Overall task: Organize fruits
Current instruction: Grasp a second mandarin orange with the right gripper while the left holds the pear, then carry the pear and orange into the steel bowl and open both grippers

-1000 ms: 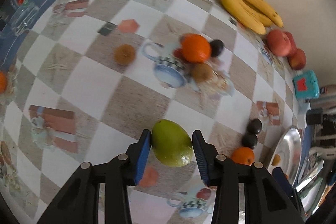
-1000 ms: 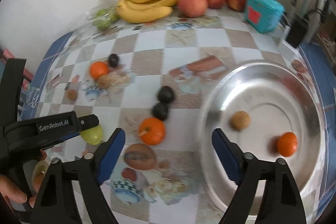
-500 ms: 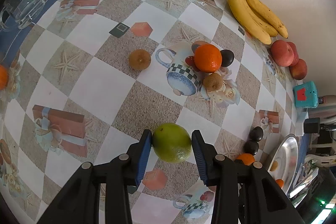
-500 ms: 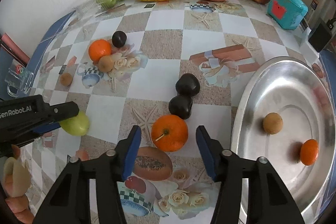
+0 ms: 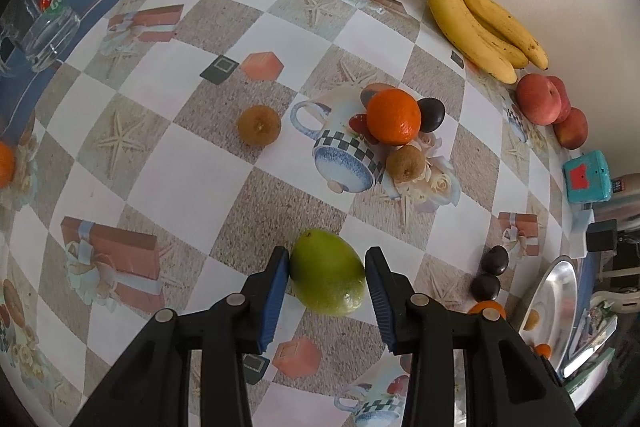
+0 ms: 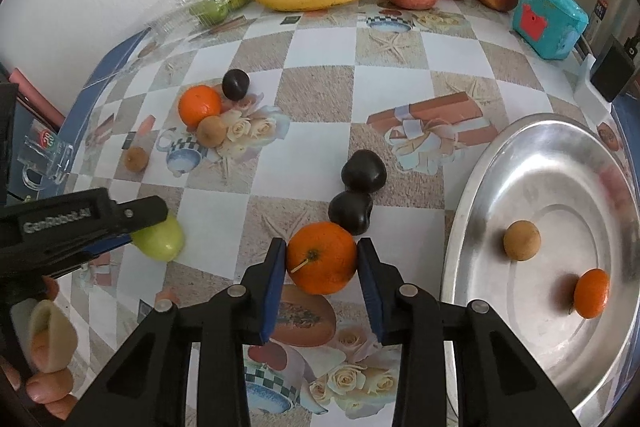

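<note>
Left wrist view.
- Left gripper [image 5: 327, 291]: blue pads clasp the green mango [image 5: 327, 278] on both flanks, low centre of frame. The mango's long axis runs from 11 to 5 o'clock, across the pad line at a slant; its underside looks close to the tablecloth [image 5: 120, 163], contact not certain.
- Orange on the printed cup [image 5: 394, 117], at 1 o'clock from the mango, well apart; a dark plum touches it at 3 o'clock, a brown fruit just beside it at 6 o'clock.
- Lone brown fruit [image 5: 259, 125] at 11 o'clock.
- Banana bunch [image 5: 476, 23] and red apples [image 5: 538, 99] along the wall, 1 to 2 o'clock.
- Metal tray [image 5: 556, 291], edge only, at 3 o'clock.

Right wrist view.
- Right gripper [image 6: 322, 263]: jaws have just been closing; the pads now sit against both sides of the near orange [image 6: 322, 258], stalk facing the camera.
- Two dark plums [image 6: 358, 191] touch that orange at 1 o'clock.
- Metal tray at 3 o'clock, just beside; it holds a brown fruit [image 6: 521, 241] and a small orange [image 6: 592, 293].
- Left gripper enters at 9 o'clock with the mango.

Judgement: the tray lies right of both loads; the right hand is far nearer it, so its orange likely goes first, with a short carry toward 3 o'clock.
</note>
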`<state>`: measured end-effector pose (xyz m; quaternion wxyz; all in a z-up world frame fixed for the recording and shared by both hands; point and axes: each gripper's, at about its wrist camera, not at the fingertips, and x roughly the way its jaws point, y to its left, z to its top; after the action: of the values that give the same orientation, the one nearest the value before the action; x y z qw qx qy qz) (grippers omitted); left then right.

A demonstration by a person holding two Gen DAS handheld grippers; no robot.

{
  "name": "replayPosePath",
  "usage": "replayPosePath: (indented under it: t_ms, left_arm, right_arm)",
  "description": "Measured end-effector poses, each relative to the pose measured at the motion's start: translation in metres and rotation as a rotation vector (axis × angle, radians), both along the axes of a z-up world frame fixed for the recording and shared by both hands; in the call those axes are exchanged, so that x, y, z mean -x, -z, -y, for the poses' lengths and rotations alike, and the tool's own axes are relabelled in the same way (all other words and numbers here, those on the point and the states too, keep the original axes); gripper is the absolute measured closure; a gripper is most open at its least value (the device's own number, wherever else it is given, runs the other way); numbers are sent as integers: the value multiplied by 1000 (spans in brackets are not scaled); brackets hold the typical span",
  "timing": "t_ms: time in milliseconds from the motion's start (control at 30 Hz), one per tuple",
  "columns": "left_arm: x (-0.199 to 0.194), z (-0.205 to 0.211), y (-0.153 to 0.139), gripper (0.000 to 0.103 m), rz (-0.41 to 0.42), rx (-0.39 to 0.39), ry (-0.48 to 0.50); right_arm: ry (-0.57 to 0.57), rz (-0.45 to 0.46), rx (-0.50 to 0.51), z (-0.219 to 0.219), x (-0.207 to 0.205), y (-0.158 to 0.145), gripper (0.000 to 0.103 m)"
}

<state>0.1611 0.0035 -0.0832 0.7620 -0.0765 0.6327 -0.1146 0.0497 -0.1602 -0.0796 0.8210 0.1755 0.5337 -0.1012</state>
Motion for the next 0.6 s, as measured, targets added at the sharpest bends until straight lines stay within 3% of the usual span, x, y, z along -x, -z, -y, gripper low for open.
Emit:
replayPosePath:
  t_ms: [600]
  left_arm:
    - [-1, 0, 5, 61, -19, 3, 7]
  right_arm:
    - [5, 16, -8, 3, 6, -8, 66]
